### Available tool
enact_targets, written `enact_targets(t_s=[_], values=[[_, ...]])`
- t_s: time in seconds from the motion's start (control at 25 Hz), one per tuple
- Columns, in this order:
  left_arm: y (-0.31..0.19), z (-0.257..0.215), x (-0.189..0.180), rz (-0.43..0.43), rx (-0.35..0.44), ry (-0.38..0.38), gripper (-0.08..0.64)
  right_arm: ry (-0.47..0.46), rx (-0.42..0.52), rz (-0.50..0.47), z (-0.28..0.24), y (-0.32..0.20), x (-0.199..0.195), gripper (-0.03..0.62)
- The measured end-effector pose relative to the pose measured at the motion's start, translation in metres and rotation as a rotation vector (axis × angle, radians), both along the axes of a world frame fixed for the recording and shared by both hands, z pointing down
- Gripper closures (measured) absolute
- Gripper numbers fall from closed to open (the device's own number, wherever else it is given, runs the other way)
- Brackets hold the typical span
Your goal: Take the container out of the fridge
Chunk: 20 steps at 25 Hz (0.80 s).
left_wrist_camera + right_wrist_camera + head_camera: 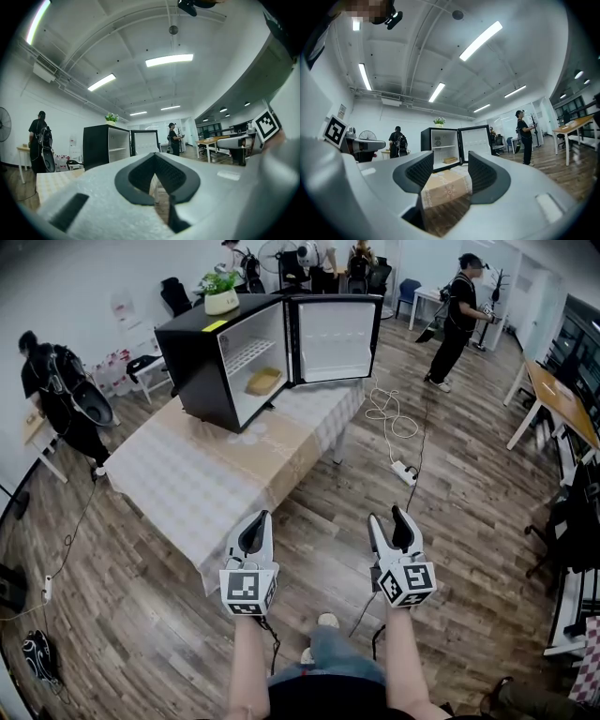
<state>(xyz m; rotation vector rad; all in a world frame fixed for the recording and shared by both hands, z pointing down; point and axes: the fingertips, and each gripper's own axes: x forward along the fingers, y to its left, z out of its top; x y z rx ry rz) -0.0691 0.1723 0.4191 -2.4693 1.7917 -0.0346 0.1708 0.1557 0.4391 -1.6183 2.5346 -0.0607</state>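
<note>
Floor (469, 521) open nr table (187, 479) edge; fridge door (335, 338) wide.

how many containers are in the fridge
1. The container lies on the bottom of the open fridge, under the shelf. Part of the inside is hidden, so more could be there.

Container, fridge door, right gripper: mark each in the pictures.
container (263, 381), head view, middle of its tan body.
fridge door (336, 338), head view, white inner panel.
right gripper (387, 517), head view, midway between its open fingertips.
</note>
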Motion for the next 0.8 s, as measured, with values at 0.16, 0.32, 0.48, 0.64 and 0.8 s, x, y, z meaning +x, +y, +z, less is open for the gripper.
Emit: enact_targets(t_s=[0.16, 0.32, 0.48, 0.64, 0.8], values=[[-0.020, -0.005, -0.001, 0.000, 0.010, 0.002, 0.555, -0.003, 0.006, -0.003, -0.004, -0.022, -0.004, 0.357], [-0.047, -0.009, -0.001, -0.002, 0.026, -0.005, 0.555, -0.009, 0.020, -0.011, -0.007, -0.053, -0.005, 0.354], [-0.079, -0.012, -0.004, -0.019, 0.044, -0.013, 0.555, -0.015, 0.034, -0.035, -0.008, -0.093, -0.010, 0.353], [-0.130, -0.007, -0.011, -0.048, 0.047, -0.015, 0.555, -0.017, 0.035, -0.070, -0.001, -0.155, -0.020, 0.353], [-0.202, 0.007, -0.019, -0.095, 0.029, -0.010, 0.555, -0.017, 0.032, -0.114, 0.009, -0.241, -0.033, 0.353]])
